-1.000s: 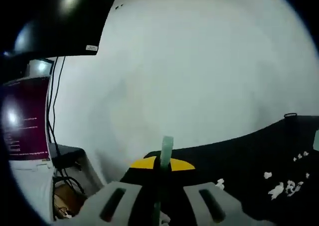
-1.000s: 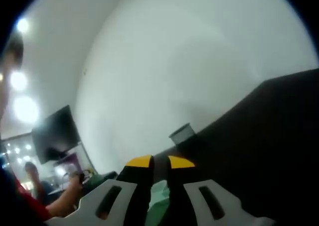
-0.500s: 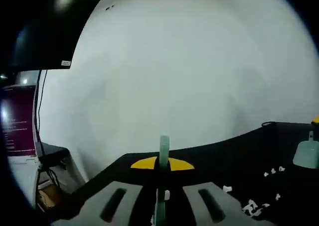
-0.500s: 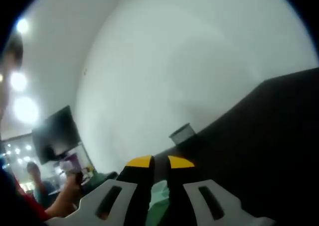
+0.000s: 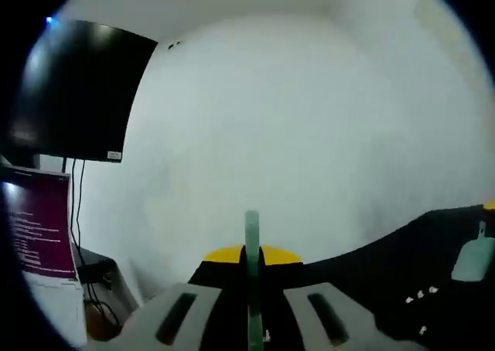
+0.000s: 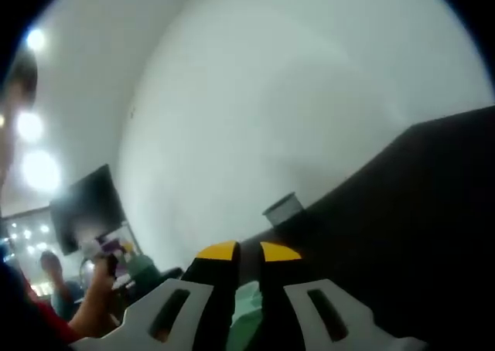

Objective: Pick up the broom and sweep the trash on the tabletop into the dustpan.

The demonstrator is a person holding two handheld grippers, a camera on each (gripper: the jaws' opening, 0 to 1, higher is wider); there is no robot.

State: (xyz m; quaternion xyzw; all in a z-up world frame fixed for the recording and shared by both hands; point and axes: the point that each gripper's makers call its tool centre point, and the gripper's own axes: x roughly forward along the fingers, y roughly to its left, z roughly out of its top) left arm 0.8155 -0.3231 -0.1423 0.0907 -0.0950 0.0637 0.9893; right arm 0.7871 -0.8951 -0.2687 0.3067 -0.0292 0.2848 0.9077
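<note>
In the left gripper view the left tongs (image 5: 252, 256) are pressed onto a thin pale green handle, the broom (image 5: 253, 289), which stands upright between the yellow-tipped jaws and pokes a little above them. Beyond them lies the black counter (image 5: 371, 270), with a few white scraps of trash (image 5: 420, 294) scattered toward the lower right; further off at the right edge a pale green dustpan (image 5: 472, 260) is visible. Behind, a dark monitor (image 5: 77, 88) hangs on the white wall, with a lit screen (image 5: 39, 223) below it. In the right gripper view the right tongs (image 6: 240, 252) are nearly together, pinching a pale green piece (image 6: 249, 308) low between the jaws. Beyond is the counter, then a small dark box (image 6: 282, 207) at its far edge, and a person's raised hand (image 6: 104, 270) at the left.
</note>
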